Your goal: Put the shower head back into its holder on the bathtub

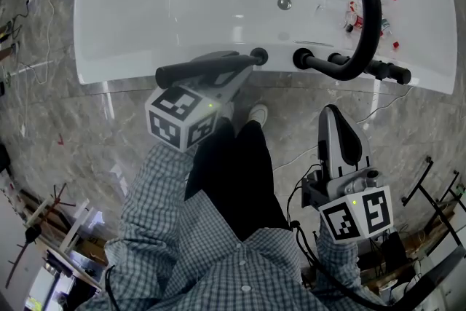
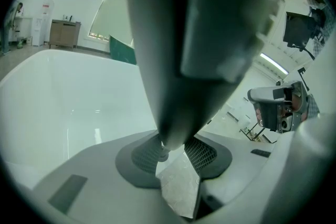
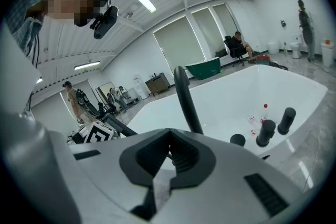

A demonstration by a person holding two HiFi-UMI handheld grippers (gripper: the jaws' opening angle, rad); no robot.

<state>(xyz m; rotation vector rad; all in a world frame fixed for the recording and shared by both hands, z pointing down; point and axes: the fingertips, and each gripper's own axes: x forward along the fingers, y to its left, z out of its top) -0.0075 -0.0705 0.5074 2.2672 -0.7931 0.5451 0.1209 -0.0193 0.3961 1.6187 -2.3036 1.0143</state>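
Grey shower head [image 1: 196, 69] clamped between left gripper [image 1: 222, 80] pads, tip near black holder [image 1: 258, 56] at 12 o'clock on bathtub [image 1: 109, 62] rim. Right gripper [image 1: 336, 120] fingers together, empty. Risk: skewed entry jams, handle slips.

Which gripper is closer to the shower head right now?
Left. The left gripper has its jaws closed on the shower head, at the near rim of the bathtub. The right gripper is apart from it, back over the floor, holding nothing.
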